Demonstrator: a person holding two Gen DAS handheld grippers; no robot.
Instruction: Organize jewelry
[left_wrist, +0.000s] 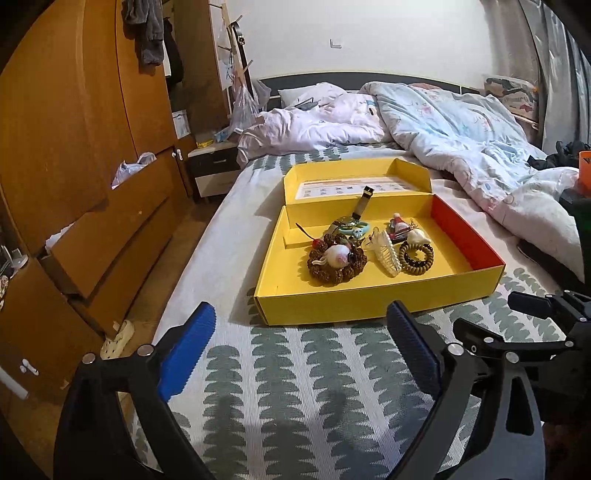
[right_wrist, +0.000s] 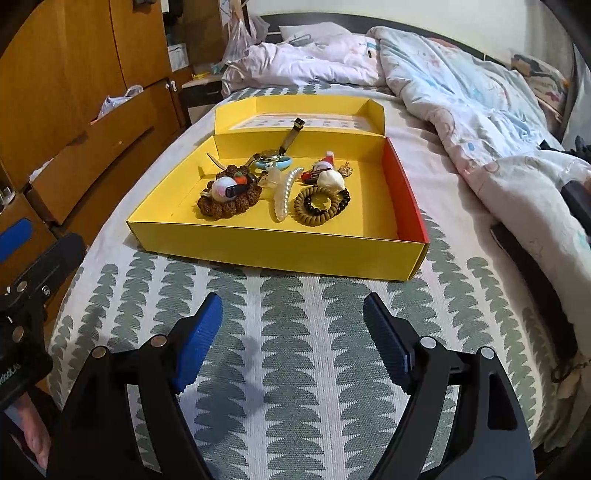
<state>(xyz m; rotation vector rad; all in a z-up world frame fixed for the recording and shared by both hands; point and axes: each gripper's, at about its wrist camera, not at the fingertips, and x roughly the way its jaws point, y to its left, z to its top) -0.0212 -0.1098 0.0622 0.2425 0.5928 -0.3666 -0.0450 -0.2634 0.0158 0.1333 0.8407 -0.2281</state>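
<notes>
An open yellow box (left_wrist: 362, 302) (right_wrist: 280, 251) lies on the bed, its lid folded back. Inside lie a brown bead bracelet (left_wrist: 338, 264) (right_wrist: 229, 201), a pearl hair claw (left_wrist: 386, 254) (right_wrist: 282, 195), a brown coil hair tie (left_wrist: 416, 256) (right_wrist: 317, 206), a watch (left_wrist: 351, 219) (right_wrist: 275, 155) and small charms (left_wrist: 400, 229) (right_wrist: 325, 168). My left gripper (left_wrist: 301, 343) is open and empty, just short of the box's near wall. My right gripper (right_wrist: 293, 336) is open and empty, also in front of the box.
The box sits on a white bedspread with green leaf print (left_wrist: 295, 398) (right_wrist: 295, 369). A rumpled quilt (left_wrist: 461, 125) (right_wrist: 480, 110) fills the far right of the bed. A wooden wardrobe with open drawers (left_wrist: 74, 184) (right_wrist: 74, 110) stands left.
</notes>
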